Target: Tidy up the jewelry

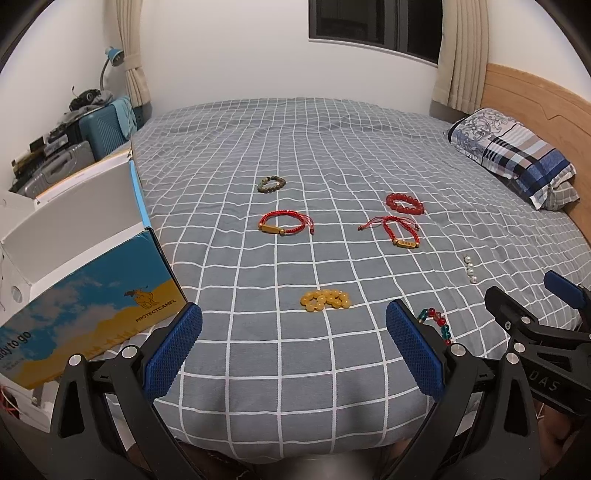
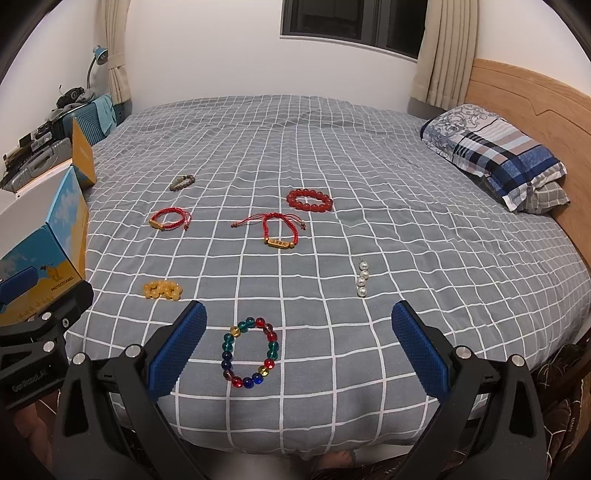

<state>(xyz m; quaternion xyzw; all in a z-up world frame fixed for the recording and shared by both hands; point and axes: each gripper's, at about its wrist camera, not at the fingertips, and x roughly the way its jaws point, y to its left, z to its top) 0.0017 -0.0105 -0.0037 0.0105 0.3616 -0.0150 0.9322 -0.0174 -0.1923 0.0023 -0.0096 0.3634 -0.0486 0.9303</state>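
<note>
Several bracelets lie on a grey checked bed. In the right wrist view a multicoloured bead bracelet (image 2: 250, 352) sits just ahead of my open right gripper (image 2: 298, 341), between its fingers' line. Farther off are a yellow bead bracelet (image 2: 162, 290), a short pearl strand (image 2: 362, 278), two red cord bracelets (image 2: 169, 218) (image 2: 279, 229), a red bead bracelet (image 2: 309, 200) and a dark bead bracelet (image 2: 182, 182). My left gripper (image 1: 293, 339) hangs open over the near edge, with the yellow bead bracelet (image 1: 325, 300) ahead of it. An open blue and yellow box (image 1: 85, 295) stands to its left.
A plaid pillow (image 1: 517, 155) rests against the wooden headboard (image 1: 535, 103) at the right. Suitcases (image 1: 103, 129) and clutter fill the gap left of the bed, under a desk lamp (image 1: 110, 59). A window with curtains (image 1: 376, 26) is on the far wall.
</note>
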